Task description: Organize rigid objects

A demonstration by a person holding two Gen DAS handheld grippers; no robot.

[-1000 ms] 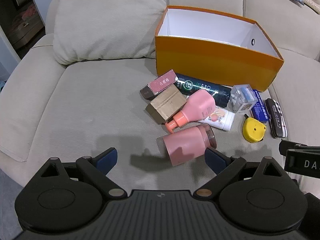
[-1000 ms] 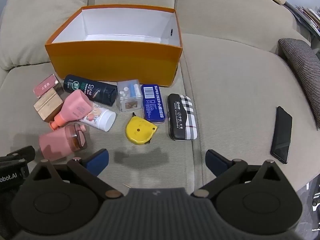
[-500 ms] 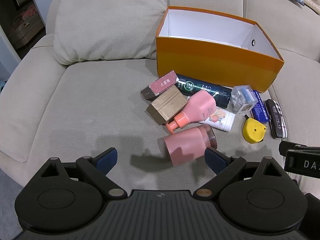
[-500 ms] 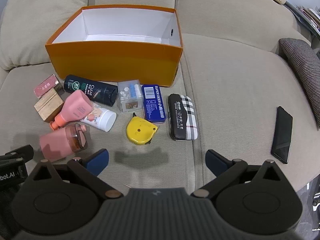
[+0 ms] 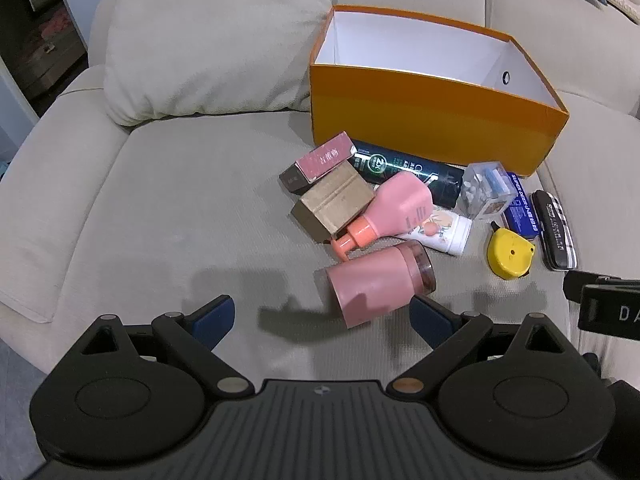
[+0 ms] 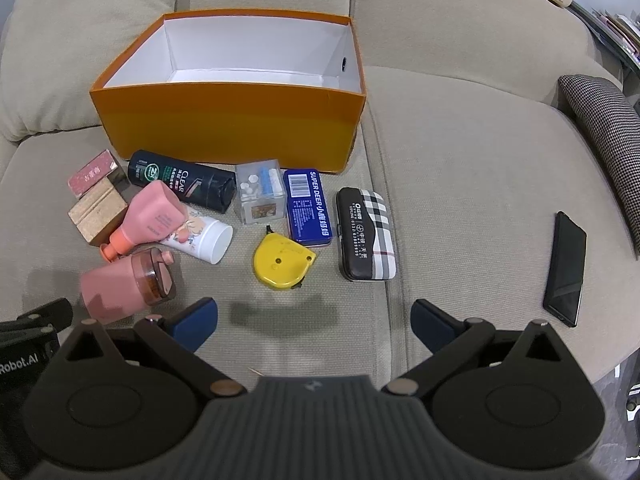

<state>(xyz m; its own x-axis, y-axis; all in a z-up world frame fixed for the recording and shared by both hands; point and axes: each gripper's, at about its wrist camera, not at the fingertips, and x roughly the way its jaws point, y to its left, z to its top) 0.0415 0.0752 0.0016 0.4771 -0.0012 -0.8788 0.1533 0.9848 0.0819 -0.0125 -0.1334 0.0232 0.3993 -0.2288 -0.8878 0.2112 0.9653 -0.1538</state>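
An empty orange box [image 5: 432, 120] [image 6: 228, 128] stands on the sofa. In front of it lie a pink tumbler [image 5: 376, 282] [image 6: 124, 286], a pink pump bottle [image 5: 394, 210], a white tube [image 6: 200, 234], a dark shampoo bottle [image 6: 184, 186], a cardboard box [image 5: 336, 200], a pink carton [image 5: 320, 160], a clear case [image 6: 260, 194], a blue tin [image 6: 308, 208], a yellow tape measure [image 6: 282, 262] and a plaid case [image 6: 366, 234]. My left gripper [image 5: 322, 318] is open, just before the tumbler. My right gripper [image 6: 314, 322] is open, before the tape measure.
A black phone [image 6: 566, 268] lies on the right seat cushion. A houndstooth cushion [image 6: 604, 120] sits at the far right. A beige pillow [image 5: 216, 36] leans behind the left seat. The sofa's front edge runs below both grippers.
Both grippers have crept slightly forward and down toward the objects. The objects have not moved and both stay open.
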